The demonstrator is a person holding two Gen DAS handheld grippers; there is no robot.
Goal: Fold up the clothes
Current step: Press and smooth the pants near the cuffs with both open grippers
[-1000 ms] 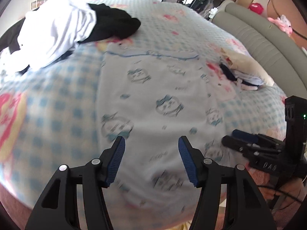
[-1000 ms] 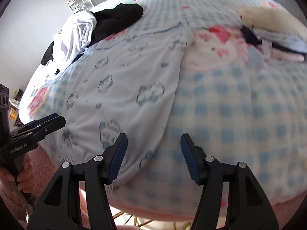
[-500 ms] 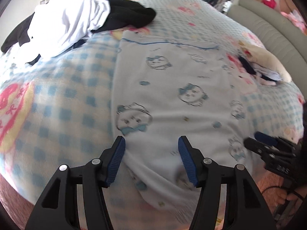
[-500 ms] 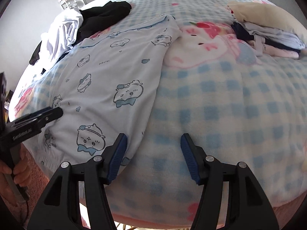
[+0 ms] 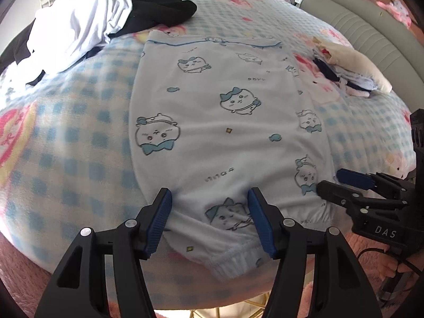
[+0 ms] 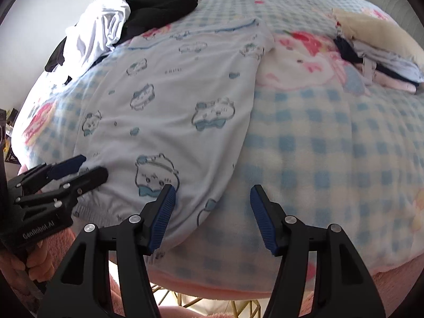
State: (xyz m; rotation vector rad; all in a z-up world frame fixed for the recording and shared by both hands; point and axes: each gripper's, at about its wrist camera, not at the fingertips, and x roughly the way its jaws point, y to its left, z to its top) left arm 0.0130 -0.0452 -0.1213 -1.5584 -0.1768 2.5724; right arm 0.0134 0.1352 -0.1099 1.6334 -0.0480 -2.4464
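On the bed (image 5: pixel 79 143), over a blue-and-white check blanket with pink cartoon prints, a pale blue garment (image 5: pixel 225 122) printed with little cartoon animals lies spread flat, its elastic hem at the near edge and its blue-piped end toward the far side.

Left gripper (image 5: pixel 209 206) hangs over the near hem, pointing steeply down. Its jaws are opening, and the hem cloth lies between the blue pads (image 5: pixel 159 220) without being pinched. Right gripper (image 6: pixel 212 204) hovers at the garment's right near corner; its jaws stand spread, the left pad over the cloth edge, the right pad over bare blanket, nothing gripped. Each gripper shows in the other's view, close beside its partner along the hem. Part of a hand (image 6: pixel 29 267) holding the left tool is visible at the lower left of the right view.

Beyond the garment, a white shirt (image 5: pixel 79 23) and a black garment (image 5: pixel 161 8) lie heaped together at the far left. To the far right sits a small stack of folded clothes (image 6: pixel 379 58), with a cream piece on top, near a grey padded headboard (image 5: pixel 365 34).
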